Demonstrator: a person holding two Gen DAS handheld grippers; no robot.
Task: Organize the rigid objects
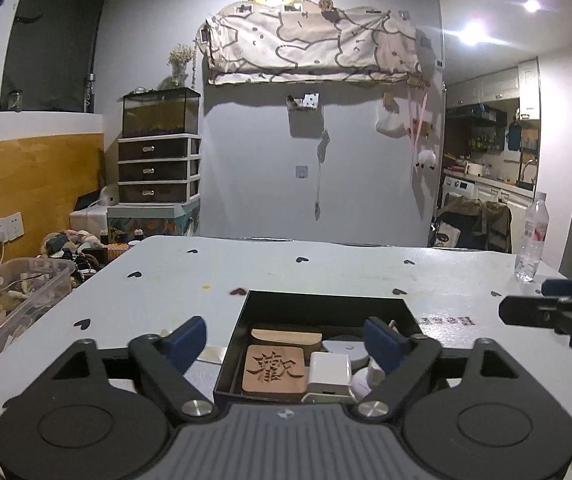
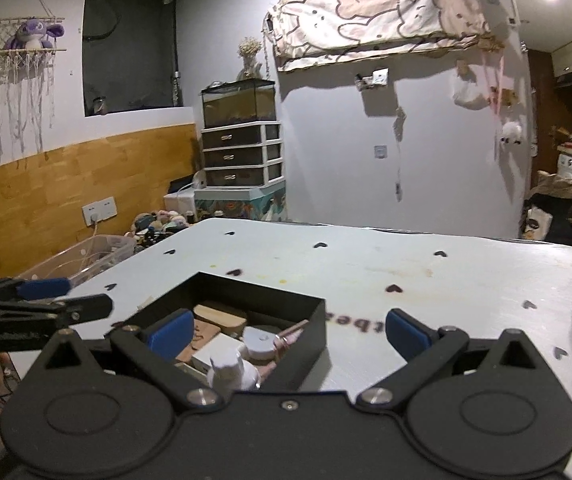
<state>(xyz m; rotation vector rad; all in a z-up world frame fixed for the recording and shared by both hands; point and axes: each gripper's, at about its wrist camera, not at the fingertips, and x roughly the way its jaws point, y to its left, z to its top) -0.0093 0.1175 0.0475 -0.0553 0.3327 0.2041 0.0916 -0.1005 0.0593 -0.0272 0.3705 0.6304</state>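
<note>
Left gripper (image 1: 286,340) and right gripper (image 2: 289,330) hover with fingers spread wide, empty, above the black tray (image 1: 325,300) on the worktop (image 1: 325,268), holding a carved wooden coaster (image 1: 274,370) and white charger (image 1: 329,368).

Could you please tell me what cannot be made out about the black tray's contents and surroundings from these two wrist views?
- Black tray: in the left wrist view its near edge is hidden by the left gripper.
- White bottle: its lower part is hidden behind the right gripper body in the right wrist view.
- Table print: too blurred to read.
- Water bottle: cut off by the right edge of the right wrist view.
</note>
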